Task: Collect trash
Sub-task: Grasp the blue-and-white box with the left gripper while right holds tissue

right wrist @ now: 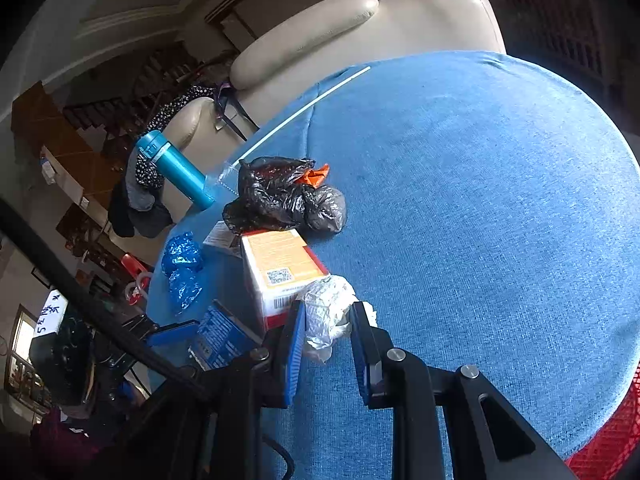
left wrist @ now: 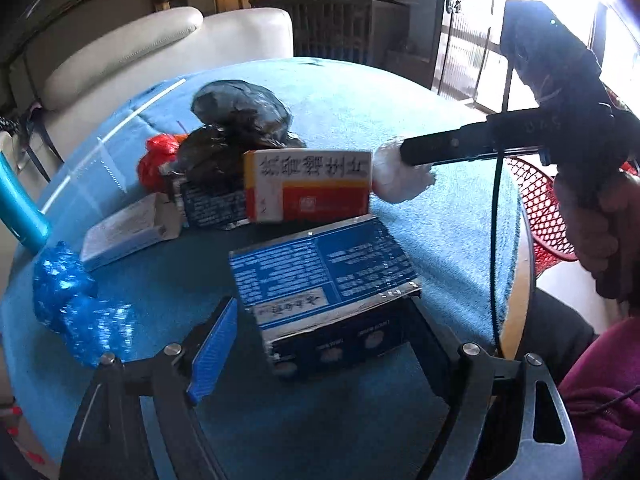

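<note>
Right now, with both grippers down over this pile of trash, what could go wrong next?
1. The right gripper pinches only part of the crumpled white wrapper; a loose tail hangs out, so it may slip.
2. That wrapper lies against the orange and white box, which may get knocked on lifting.
3. The left gripper stands open around the blue carton, which looks tilted and could topple.

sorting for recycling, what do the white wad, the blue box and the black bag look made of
White wad: thin plastic film or wrap, it seems; crinkled, shiny, half see-through, though tissue can't be ruled out.
Blue box: printed cardboard, matte, with a pale raw edge showing along its torn flap.
Black bag: thin glossy plastic film, wrinkled, with bright highlights on the folds.
</note>
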